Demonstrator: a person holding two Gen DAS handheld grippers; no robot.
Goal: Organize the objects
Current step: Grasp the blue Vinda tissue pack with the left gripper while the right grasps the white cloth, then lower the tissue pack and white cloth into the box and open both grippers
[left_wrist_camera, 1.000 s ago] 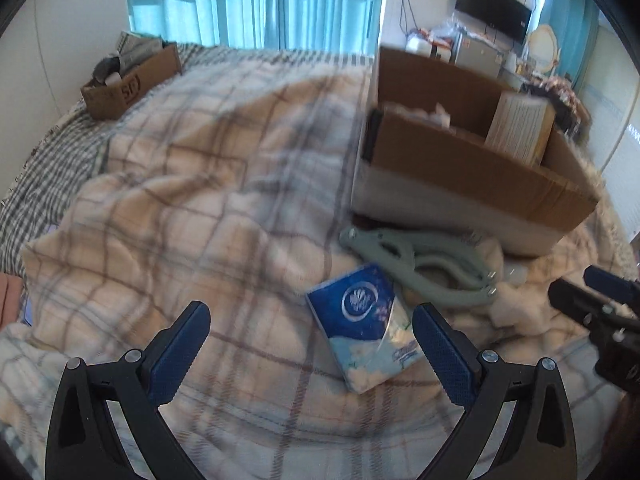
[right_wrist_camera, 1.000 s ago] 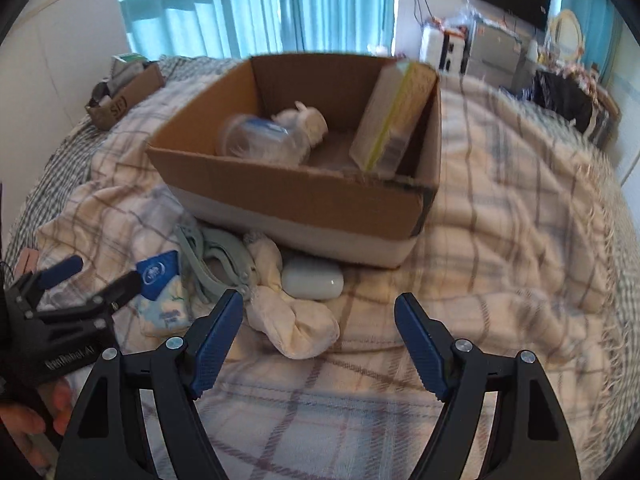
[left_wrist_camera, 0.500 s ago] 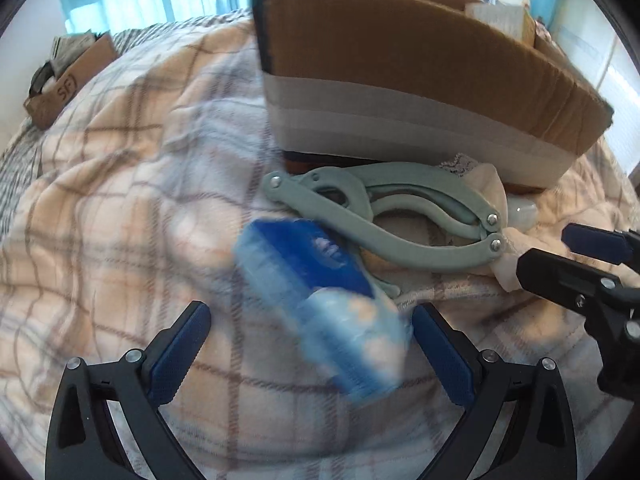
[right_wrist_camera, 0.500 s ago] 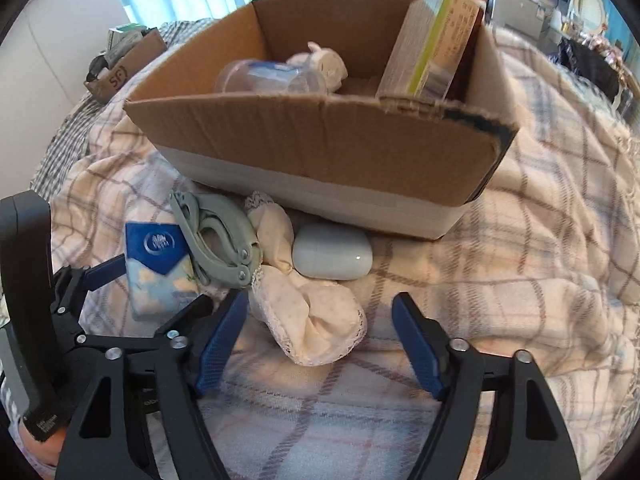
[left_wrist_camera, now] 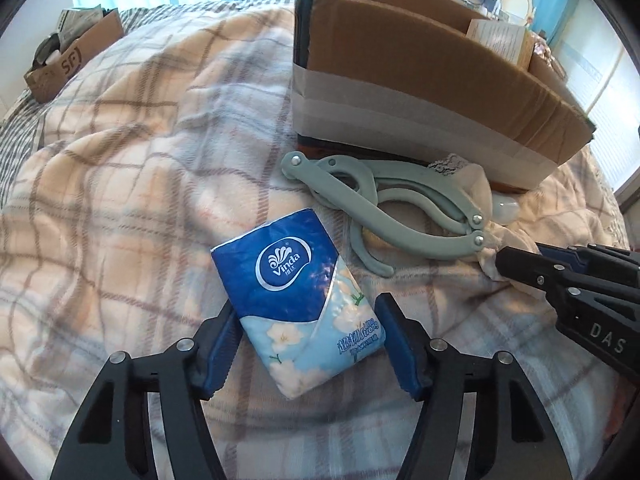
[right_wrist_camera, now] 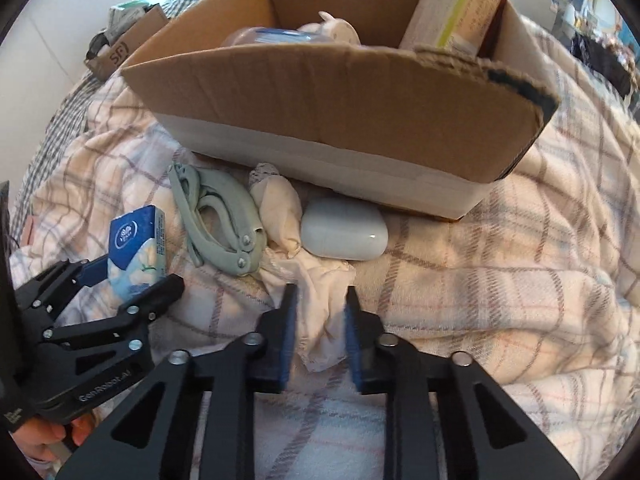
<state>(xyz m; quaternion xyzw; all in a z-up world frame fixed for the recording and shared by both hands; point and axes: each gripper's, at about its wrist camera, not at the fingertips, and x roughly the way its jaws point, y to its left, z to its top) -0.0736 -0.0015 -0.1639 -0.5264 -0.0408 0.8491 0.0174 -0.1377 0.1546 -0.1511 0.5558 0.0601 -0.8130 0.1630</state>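
A blue Vinda tissue pack [left_wrist_camera: 296,280] lies on the plaid blanket. My left gripper [left_wrist_camera: 306,304] has its jaws closing on the pack, with both blue pads against its sides. The right wrist view shows the same grip of the left gripper [right_wrist_camera: 136,276] on the tissue pack [right_wrist_camera: 138,240]. My right gripper [right_wrist_camera: 320,290] is shut on a crumpled white cloth [right_wrist_camera: 324,308]. A grey-green folding hanger [left_wrist_camera: 384,208] and a white oval case [right_wrist_camera: 344,234] lie in front of the open cardboard box [right_wrist_camera: 340,92], which holds a clear bottle and a carton [right_wrist_camera: 460,4].
A small cardboard box marked SF [left_wrist_camera: 68,60] sits at the bed's far left corner. The plaid blanket [left_wrist_camera: 120,200] is rumpled around the items. A hand [right_wrist_camera: 44,440] holds the left gripper at the lower left. Cluttered furniture stands behind the big box.
Both grippers came down toward the blanket and closed: the left one from wide open onto the tissue pack, the right one onto the white cloth.
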